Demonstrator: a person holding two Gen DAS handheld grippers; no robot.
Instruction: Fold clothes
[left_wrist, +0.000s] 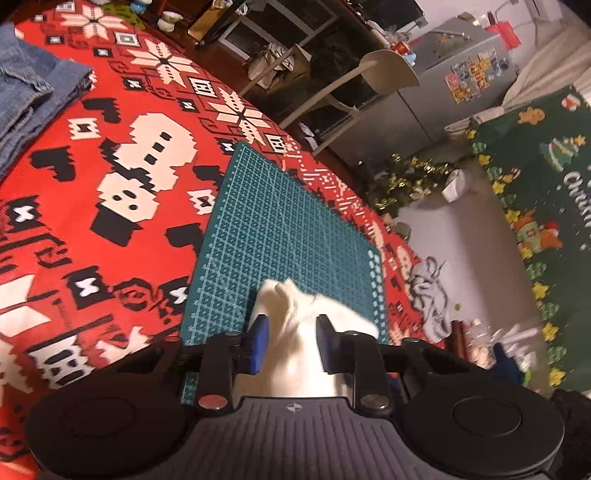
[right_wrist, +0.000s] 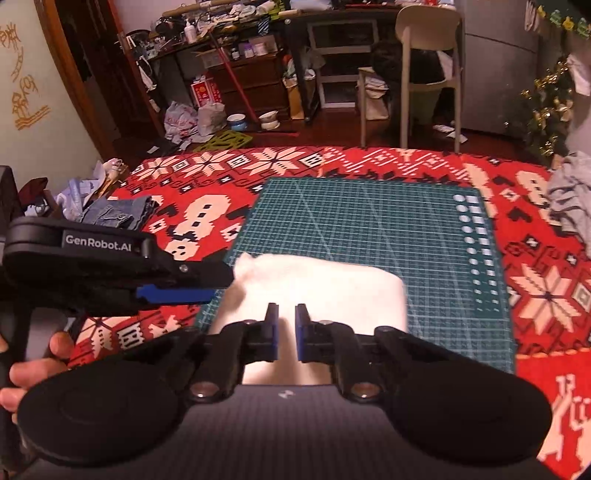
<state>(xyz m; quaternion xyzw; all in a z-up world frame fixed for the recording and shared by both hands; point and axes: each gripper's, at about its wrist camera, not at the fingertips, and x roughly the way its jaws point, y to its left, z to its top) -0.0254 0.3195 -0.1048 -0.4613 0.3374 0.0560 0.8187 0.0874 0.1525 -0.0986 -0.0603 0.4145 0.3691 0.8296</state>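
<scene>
Grippers meet on a soft white cloth (right_wrist: 325, 284) lying low on the gridded green cutting mat (right_wrist: 369, 221). Left gripper (left_wrist: 290, 334), at lower centre, pinches bunched fabric between blue pads. Right gripper (right_wrist: 286, 328), lower centre, stands nearly closed over the cloth's near edge; whether its pads grip is unclear.

A lived-in home: a fridge (left_wrist: 469, 85), a chair (right_wrist: 428, 48), cluttered shelves (right_wrist: 236, 48), a Christmas tablecloth (right_wrist: 535, 295).

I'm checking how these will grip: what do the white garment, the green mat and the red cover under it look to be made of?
White garment: soft, fuzzy fabric, perhaps fleece or terry; its edges look fluffy and it bunches. Green mat: smooth matte sheet, likely vinyl or rubber; it lies flat with a printed grid. Red cover: textile, matte and finely ribbed, with a blocky snowman pattern.
</scene>
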